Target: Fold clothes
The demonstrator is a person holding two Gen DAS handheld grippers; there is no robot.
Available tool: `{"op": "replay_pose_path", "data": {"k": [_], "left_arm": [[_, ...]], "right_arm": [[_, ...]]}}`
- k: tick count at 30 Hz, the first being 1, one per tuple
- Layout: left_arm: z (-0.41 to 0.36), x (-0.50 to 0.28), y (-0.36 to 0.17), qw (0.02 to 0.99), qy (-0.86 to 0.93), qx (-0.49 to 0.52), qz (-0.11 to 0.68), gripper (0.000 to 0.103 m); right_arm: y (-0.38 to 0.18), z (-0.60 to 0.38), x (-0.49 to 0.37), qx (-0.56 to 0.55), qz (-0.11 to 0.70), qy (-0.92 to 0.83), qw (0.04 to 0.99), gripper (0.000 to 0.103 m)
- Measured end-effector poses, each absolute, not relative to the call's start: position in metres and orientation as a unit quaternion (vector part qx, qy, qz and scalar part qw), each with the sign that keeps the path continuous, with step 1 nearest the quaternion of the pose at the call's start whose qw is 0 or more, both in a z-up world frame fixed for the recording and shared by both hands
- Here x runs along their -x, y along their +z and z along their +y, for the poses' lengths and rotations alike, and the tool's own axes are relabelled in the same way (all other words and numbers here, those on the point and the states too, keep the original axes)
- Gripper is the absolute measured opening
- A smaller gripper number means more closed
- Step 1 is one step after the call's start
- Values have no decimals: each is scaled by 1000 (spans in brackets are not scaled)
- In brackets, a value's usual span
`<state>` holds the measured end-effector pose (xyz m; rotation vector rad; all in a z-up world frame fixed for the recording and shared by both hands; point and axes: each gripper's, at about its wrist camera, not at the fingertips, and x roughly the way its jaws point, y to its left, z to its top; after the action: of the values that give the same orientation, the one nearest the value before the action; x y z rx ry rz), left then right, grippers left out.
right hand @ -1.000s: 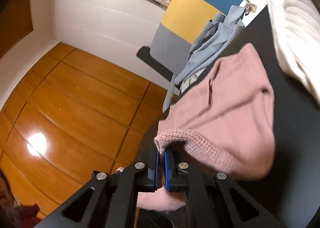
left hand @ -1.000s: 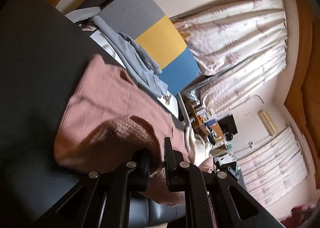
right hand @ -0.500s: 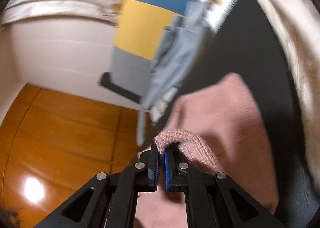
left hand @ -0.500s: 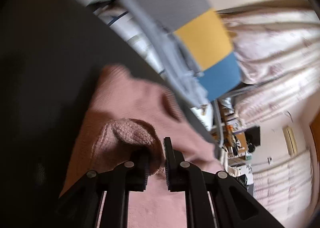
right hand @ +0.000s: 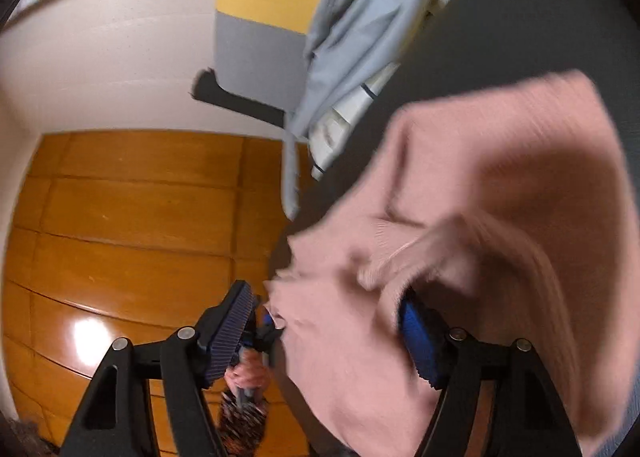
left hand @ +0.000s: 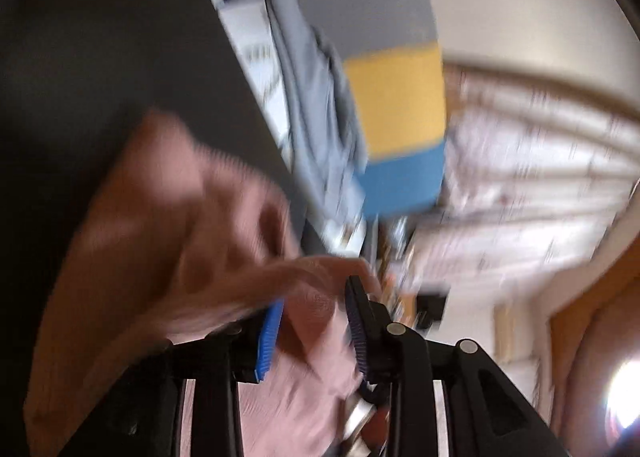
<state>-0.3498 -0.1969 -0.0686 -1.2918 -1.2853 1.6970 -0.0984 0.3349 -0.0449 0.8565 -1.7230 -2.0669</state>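
Your left gripper [left hand: 314, 321] is letting go: its jaws are opening, and a fold of the pink knit sweater [left hand: 160, 241] sits loosely in the gap between them, draped over the blue pad of the left-hand finger [left hand: 269, 337]. The pads no longer pinch it. The picture is smeared by motion, so you cannot tell exactly where the fold's edge ends. Ahead of this gripper and off to its left, the rest of the sweater spreads over the dark grey surface [left hand: 100, 57]. Further ahead lies a pale grey garment [left hand: 316, 105], beside a white printed piece [left hand: 256, 57] at the edge of that surface, and beyond them stands a panel in grey, yellow and blue [left hand: 396, 105]. Patterned curtains [left hand: 540, 161] hang off to the right.

Your right gripper [right hand: 332, 329] is opening too, and its jaws already stand wide apart. The sweater [right hand: 500, 185] hangs between them, its cuff-like ribbed edge blurred just above the right-hand finger [right hand: 420, 337], whose blue pad it partly covers. The left-hand finger's ridged pad is bare and clear of the cloth. Ahead and to the right the sweater bulges up over the dark surface [right hand: 540, 17]. Ahead, the pale grey garment [right hand: 360, 37] trails off that surface's edge. To the left, below the gripper, is glossy wooden floor [right hand: 140, 217], and a hand [right hand: 248, 375] shows under the fingers.
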Motion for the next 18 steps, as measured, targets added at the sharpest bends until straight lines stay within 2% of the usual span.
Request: {"op": "replay_pose_path", "data": {"k": [2, 4, 9, 12, 15, 17, 18], "left_arm": [[-208, 354, -73, 276, 666, 472, -507, 32], [-216, 348, -71, 250, 696, 461, -490, 32], [-214, 306, -52, 256, 804, 411, -344, 32], [-193, 274, -48, 265, 857, 370, -242, 33], [-177, 261, -63, 227, 884, 382, -143, 32], [-184, 261, -69, 218, 882, 393, -141, 31], [-188, 259, -69, 211, 883, 392, -145, 28]], "right_arm": [[-50, 351, 101, -241, -639, -715, 147, 74], [-58, 366, 98, -212, -657, -716, 101, 74], [-61, 369, 80, -199, -643, -735, 86, 74], [-37, 342, 65, -229, -534, -813, 40, 74], [-17, 293, 65, -310, -334, -890, -20, 74], [-19, 255, 71, -357, -180, -915, -51, 74], [-28, 244, 71, -380, -127, -914, -67, 74]]}}
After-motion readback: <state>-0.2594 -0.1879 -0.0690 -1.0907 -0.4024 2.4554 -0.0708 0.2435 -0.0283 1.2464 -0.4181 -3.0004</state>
